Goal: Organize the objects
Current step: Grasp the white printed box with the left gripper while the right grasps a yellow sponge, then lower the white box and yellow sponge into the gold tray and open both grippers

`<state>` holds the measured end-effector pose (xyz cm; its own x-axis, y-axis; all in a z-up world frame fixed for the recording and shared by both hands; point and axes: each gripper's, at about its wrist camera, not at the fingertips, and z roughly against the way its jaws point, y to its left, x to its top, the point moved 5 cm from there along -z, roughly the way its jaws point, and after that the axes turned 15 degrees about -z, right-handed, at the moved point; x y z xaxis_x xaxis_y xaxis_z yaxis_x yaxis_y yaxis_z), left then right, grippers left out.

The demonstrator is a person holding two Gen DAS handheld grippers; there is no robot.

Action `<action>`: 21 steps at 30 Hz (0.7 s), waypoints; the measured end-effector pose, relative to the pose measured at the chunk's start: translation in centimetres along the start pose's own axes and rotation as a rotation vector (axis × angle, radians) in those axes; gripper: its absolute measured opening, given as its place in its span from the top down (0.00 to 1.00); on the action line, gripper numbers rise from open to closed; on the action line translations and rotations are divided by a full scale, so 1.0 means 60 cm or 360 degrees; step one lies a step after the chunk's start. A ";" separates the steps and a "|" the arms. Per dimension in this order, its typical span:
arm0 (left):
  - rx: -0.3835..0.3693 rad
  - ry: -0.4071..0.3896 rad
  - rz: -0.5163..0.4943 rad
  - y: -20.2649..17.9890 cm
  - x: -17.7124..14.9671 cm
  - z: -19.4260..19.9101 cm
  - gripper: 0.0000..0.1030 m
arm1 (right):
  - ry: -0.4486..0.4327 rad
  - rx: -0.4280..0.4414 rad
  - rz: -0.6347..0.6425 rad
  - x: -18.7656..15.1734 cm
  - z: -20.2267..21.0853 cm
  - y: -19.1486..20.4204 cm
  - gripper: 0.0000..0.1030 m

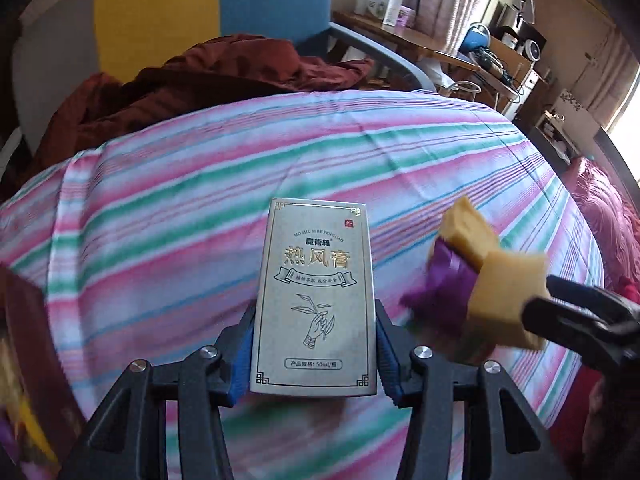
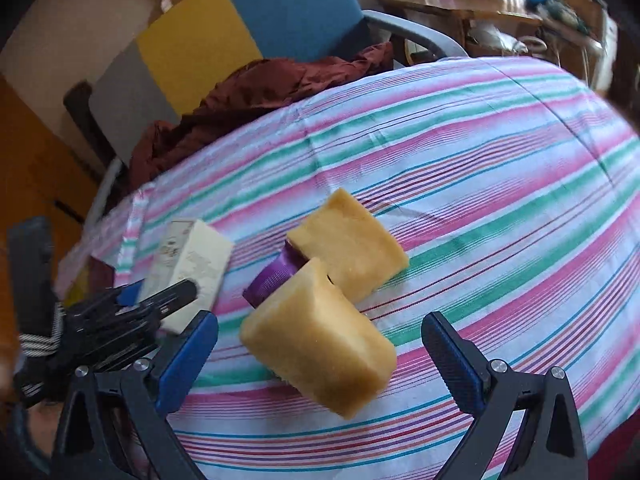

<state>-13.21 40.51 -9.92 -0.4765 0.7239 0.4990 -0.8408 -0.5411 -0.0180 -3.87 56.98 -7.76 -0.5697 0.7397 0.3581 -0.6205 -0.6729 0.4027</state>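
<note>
Blue pads [image 1: 384,354] of the left gripper [image 1: 314,354] clamp a stiff, light box [image 1: 316,300] (thin card, easily dented) by its long sides, above the bed [image 1: 168,200]. Right gripper [image 2: 320,354] gapes wide around a soft yellow sponge [image 2: 320,344]; I would grasp its middle.

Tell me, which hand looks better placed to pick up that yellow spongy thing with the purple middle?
Right. The right gripper stands open around the yellow sponge piece, while the left gripper is already clamped on the silver box.
</note>
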 end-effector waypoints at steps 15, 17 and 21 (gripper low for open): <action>-0.0012 -0.0285 0.0099 -0.018 -0.100 0.182 0.50 | -0.0019 -0.0074 0.0119 -0.015 -0.004 0.007 0.43; -0.0003 -0.0309 0.0128 -0.012 -0.115 0.198 0.50 | -0.0081 -0.0001 0.0075 -0.009 0.016 0.007 0.43; 0.0008 -0.0365 0.0201 0.009 -0.145 0.232 0.50 | -0.0177 0.0168 0.0048 -0.003 0.050 0.015 0.43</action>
<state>-5.98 27.98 -2.21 -0.5065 0.5347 0.6764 -0.7767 -0.6236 -0.0886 -2.72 56.28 -4.93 -0.5204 0.7191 0.4605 -0.5404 -0.6949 0.4745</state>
